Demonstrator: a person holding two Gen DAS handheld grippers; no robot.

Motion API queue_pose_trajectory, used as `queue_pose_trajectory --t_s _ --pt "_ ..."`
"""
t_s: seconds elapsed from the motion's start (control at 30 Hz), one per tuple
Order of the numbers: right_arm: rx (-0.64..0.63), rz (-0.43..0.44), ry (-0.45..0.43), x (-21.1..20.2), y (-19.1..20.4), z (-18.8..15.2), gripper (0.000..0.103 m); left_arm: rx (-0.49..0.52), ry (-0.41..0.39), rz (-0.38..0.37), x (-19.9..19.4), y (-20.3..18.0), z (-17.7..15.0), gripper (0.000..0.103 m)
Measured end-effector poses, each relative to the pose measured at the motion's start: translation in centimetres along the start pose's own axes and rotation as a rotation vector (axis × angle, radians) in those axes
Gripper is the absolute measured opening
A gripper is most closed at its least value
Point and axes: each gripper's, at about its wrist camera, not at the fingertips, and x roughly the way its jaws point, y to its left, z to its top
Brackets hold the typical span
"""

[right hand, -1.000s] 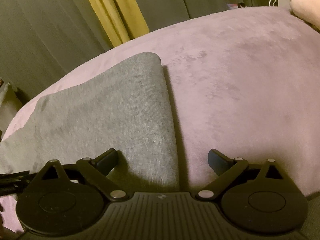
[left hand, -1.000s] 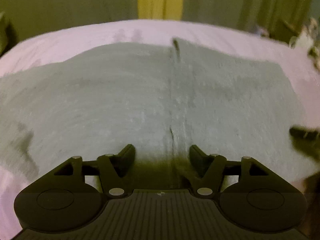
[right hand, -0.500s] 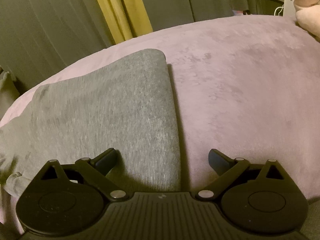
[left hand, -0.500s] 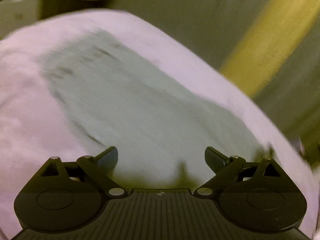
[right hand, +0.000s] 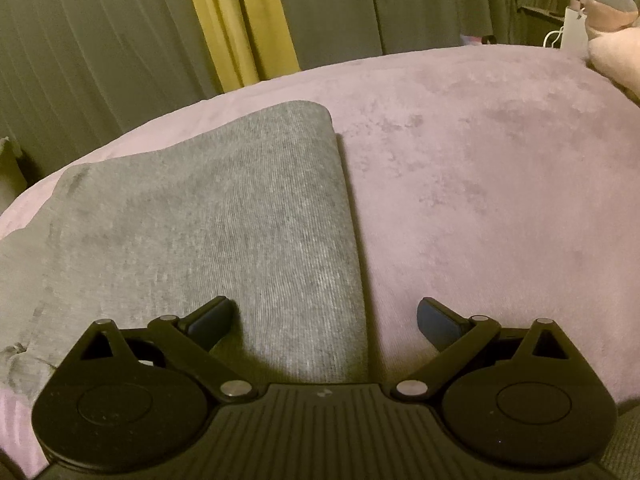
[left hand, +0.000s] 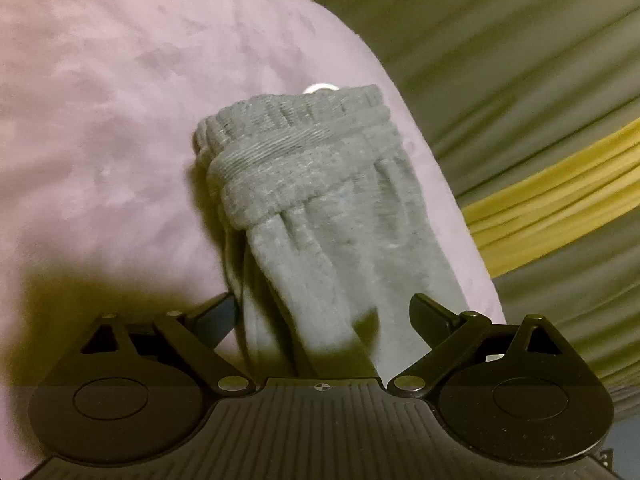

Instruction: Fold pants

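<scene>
With the soft grey knit pants [left hand: 320,200] lying part-folded mid-frame on the pink velvety bed [left hand: 100,100], both the left gripper [left hand: 324,312] and right gripper [right hand: 326,316] hover wide open and empty, so the next fold seemingly needs a fresh grasp at the ribbed cuffs [left hand: 288,160].

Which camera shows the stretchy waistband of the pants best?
The left wrist view: the ribbed waistband sits mid-picture, folded layers stacked on the pink blanket. The right wrist view shows only smooth grey pants fabric, no waistband.
</scene>
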Motion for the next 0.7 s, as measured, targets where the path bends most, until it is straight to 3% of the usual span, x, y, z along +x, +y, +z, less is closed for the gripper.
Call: queue_pose_trajectory --t_s 0.1,0.27,0.33,0.37,0.4,0.47,0.53,0.63,0.7 --pt "-0.006 -0.007 -0.002 0.0 0.1 -0.1 0.099 0.002 -0.022 -0.037 0.7 0.1 0.5 0.097" --pt "-0.009 -0.012 -0.008 0.0 0.1 -0.2 0.099 -0.084 -0.081 -0.18 1.4 2.7 1.2 0.098" --pt "-0.013 -0.014 -0.008 0.1 0.1 -0.2 0.099 -0.104 -0.1 -0.198 1.5 2.9 1.4 0.097" --pt "-0.015 -0.015 -0.01 0.1 0.2 -0.2 0.099 -0.079 -0.112 -0.214 1.4 2.5 1.5 0.09" --pt "-0.018 -0.015 -0.01 0.2 0.1 -0.2 0.099 -0.049 -0.114 -0.213 1.4 2.2 1.7 0.073" --pt "-0.019 -0.019 -0.01 0.2 0.2 -0.2 0.099 0.003 -0.114 -0.239 1.8 2.0 1.9 0.052" --pt "-0.018 -0.023 -0.01 0.2 0.3 -0.2 0.099 -0.016 -0.107 -0.292 2.4 2.9 2.2 0.05" --pt "-0.022 -0.025 -0.018 0.3 0.4 -0.3 0.099 -0.13 -0.079 -0.262 4.3 3.9 2.9 0.051" --pt "-0.024 -0.025 -0.019 0.3 0.4 -0.3 0.099 -0.133 -0.087 -0.246 4.6 3.1 3.3 0.051"
